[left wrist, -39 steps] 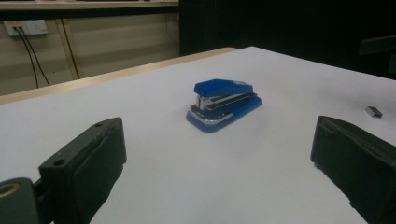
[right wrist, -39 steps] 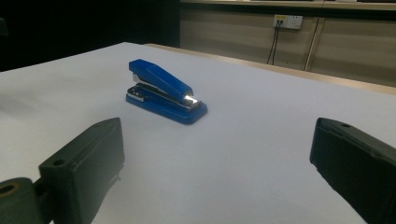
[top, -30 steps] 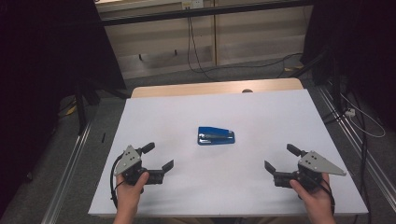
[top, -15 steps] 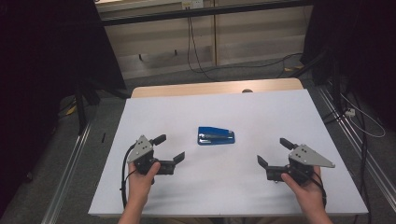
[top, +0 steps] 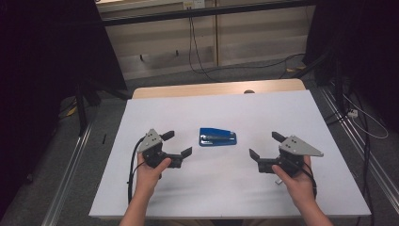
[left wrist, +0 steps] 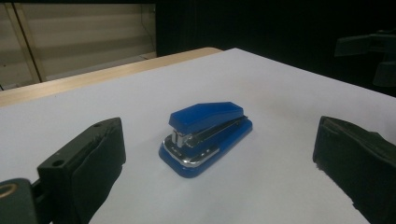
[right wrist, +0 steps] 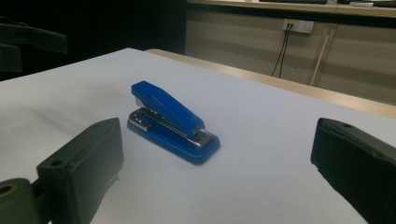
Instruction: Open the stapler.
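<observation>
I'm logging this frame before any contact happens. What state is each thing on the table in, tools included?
Blue stapler: closed, lying flat on its base on the white table cover, touched by nothing.
Left tool: open, empty, just off the stapler's left end, aimed at it.
Right tool: open, empty, off the stapler's right end, a bit farther away.

No readable text, label, brand or number appears on anything.
</observation>
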The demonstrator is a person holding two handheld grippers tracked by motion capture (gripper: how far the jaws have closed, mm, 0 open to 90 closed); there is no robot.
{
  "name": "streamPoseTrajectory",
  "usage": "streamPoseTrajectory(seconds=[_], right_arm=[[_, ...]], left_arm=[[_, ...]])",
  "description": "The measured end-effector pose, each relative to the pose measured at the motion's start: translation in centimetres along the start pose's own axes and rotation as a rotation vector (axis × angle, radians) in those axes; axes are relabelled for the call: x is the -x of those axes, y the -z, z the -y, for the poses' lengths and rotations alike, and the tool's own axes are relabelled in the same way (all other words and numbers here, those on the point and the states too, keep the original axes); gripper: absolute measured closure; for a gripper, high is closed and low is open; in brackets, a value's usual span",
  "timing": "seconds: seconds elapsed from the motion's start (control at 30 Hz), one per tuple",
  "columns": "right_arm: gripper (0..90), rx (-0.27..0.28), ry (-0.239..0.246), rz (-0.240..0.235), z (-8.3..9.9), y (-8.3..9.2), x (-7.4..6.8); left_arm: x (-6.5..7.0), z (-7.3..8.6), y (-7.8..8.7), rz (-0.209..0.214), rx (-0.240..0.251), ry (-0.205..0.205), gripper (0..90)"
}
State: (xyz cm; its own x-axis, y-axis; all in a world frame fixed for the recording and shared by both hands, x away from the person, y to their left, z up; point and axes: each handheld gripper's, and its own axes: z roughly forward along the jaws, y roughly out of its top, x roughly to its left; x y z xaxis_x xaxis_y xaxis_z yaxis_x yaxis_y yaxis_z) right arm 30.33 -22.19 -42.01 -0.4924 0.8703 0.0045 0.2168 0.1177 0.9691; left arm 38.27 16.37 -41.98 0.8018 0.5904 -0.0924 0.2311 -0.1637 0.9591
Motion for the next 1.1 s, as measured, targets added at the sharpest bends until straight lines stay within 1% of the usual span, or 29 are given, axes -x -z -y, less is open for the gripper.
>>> streamPoseTrajectory(seconds=[0.07, 0.1, 0.17, 0.2, 0.23, 0.37, 0.4, 0.43, 0.57, 0.6, 0.63, 0.7, 0.73, 0.77, 0.87, 0.9, 1.03, 1.1], right_arm=[[2.1, -0.009, 0.005, -0.007, -0.1, -0.6, -0.2], [2.3, -0.016, 0.003, -0.008, -0.2, -0.9, -0.3], [2.4, -0.026, -0.012, -0.013, -0.2, -1.4, -0.3], [2.5, -0.028, -0.023, -0.013, -0.3, -1.7, -0.4], [2.5, -0.029, -0.029, -0.012, -0.4, -1.8, -0.4], [3.2, -0.035, -0.038, -0.006, -1.2, -2.7, -0.5], [3.4, -0.036, -0.039, -0.004, -1.4, -2.9, -0.6], [3.5, -0.035, -0.045, -0.004, -1.6, -3.1, -0.7], [3.7, -0.033, -0.042, -0.003, -2.0, -3.7, -1.1], [3.8, -0.031, -0.042, -0.003, -2.1, -3.8, -1.2], [3.8, -0.033, -0.041, 0.000, -2.1, -4.0, -1.2], [3.9, -0.041, -0.036, 0.007, -2.2, -4.4, -1.3], [3.9, -0.044, -0.042, 0.006, -2.2, -4.5, -1.3], [4.0, -0.043, -0.047, 0.005, -2.3, -4.7, -1.3], [4.1, -0.044, -0.055, 0.011, -2.5, -5.2, -1.3], [4.2, -0.043, -0.055, 0.013, -2.6, -5.4, -1.3], [4.6, -0.052, -0.051, 0.011, -2.8, -6.1, -1.3], [4.8, -0.065, -0.050, 0.013, -2.8, -6.6, -1.3]], left_arm=[[-0.1, -0.1, -0.3, -0.002, -0.010, 0.000, 2.5], [-0.1, -0.1, -0.5, -0.011, -0.009, -0.003, 2.6], [-0.2, -0.2, -0.8, -0.006, -0.019, -0.001, 2.5], [-0.2, -0.3, -1.0, -0.008, -0.022, -0.005, 2.6], [-0.2, -0.4, -1.2, -0.011, -0.033, -0.019, 2.6], [-0.2, -0.6, -1.7, 0.009, -0.034, -0.018, 2.6], [-0.3, -0.7, -1.8, 0.016, -0.035, -0.023, 2.6], [-0.4, -0.8, -1.8, 0.012, -0.040, -0.033, 2.8], [-0.7, -1.3, -1.9, 0.001, -0.043, -0.015, 2.8], [-0.8, -1.5, -2.0, 0.000, -0.043, -0.020, 2.8], [-0.8, -1.6, -2.1, 0.003, -0.040, -0.016, 2.7], [-0.9, -1.9, -2.3, 0.005, -0.031, 0.005, 2.8], [-0.9, -1.9, -2.5, 0.012, -0.025, 0.014, 2.6], [-0.9, -2.0, -2.7, 0.021, -0.028, 0.018, 2.6], [-1.1, -2.4, -3.0, 0.017, -0.052, -0.012, 2.6], [-1.2, -2.4, -3.1, 0.021, -0.056, -0.011, 2.5], [-1.6, -2.6, -3.6, 0.024, -0.063, 0.022, 2.6], [-1.6, -2.6, -4.0, 0.029, -0.088, 0.016, 3.0]])
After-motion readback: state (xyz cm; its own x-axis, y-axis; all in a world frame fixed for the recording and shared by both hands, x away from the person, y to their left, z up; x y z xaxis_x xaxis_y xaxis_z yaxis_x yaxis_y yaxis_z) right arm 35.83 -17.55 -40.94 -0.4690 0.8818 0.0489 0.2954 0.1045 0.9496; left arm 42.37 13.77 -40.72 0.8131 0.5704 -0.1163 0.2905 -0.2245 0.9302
